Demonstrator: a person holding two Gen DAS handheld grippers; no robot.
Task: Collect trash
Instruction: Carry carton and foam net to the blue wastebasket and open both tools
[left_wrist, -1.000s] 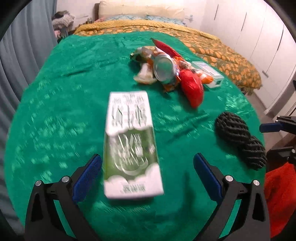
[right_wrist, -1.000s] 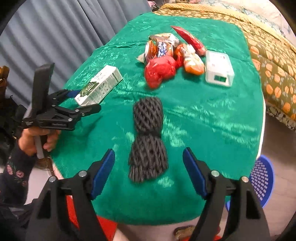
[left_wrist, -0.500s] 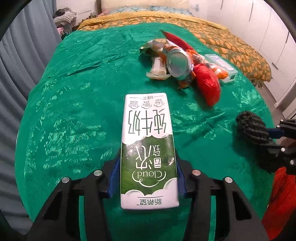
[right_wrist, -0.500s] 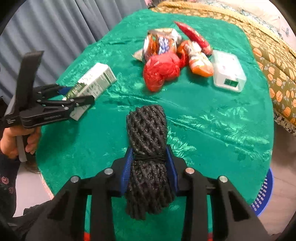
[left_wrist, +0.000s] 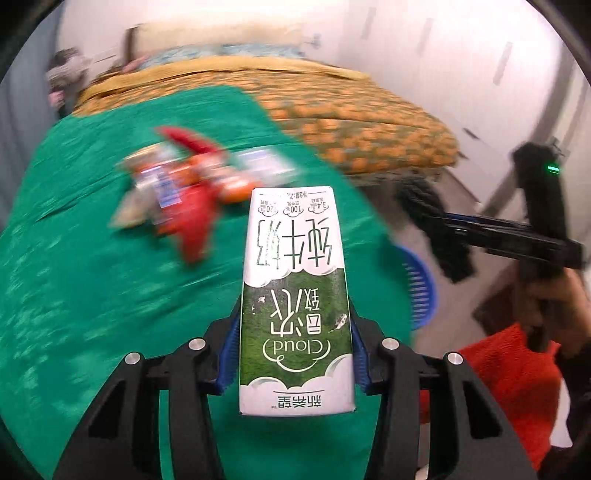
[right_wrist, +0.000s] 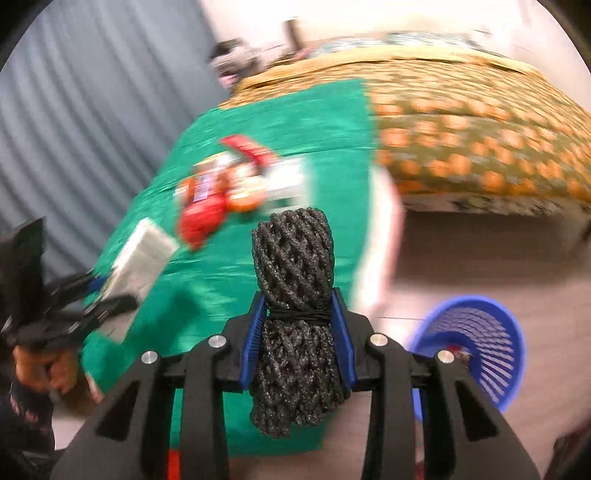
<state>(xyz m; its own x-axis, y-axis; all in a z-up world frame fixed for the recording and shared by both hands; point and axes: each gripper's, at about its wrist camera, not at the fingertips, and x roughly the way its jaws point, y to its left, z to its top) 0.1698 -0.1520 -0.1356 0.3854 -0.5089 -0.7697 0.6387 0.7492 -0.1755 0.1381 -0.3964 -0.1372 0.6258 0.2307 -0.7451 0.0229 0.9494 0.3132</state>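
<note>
**Carton and netting both clamped above the green table**

The left gripper (left_wrist: 295, 354) is closed on a green-and-white rectangular milk carton (left_wrist: 295, 295), its blue pads pressed to the carton's two long sides; the print reads upside down: "Cloud", Chinese characters, "100%", "120" and "3.4"; the smaller lettering is too fine to read. The left wrist view alone shows a red fuzzy cloth (left_wrist: 509, 373) at lower right and the black netting only as a dark smear; the heap of red and orange wrappers (left_wrist: 192, 199) on the green satin tablecloth (left_wrist: 74, 277) is blurred beyond reading. The right gripper (right_wrist: 298, 343) is closed on a bundle of black foam netting (right_wrist: 295, 288) tied with a thin black band. Only the right wrist view shows the grey pleated curtain (right_wrist: 74, 129) and nearly the whole blue slotted plastic basket (right_wrist: 491, 354) on the floor beside the table; something red lies inside it, hard to make out.
</note>
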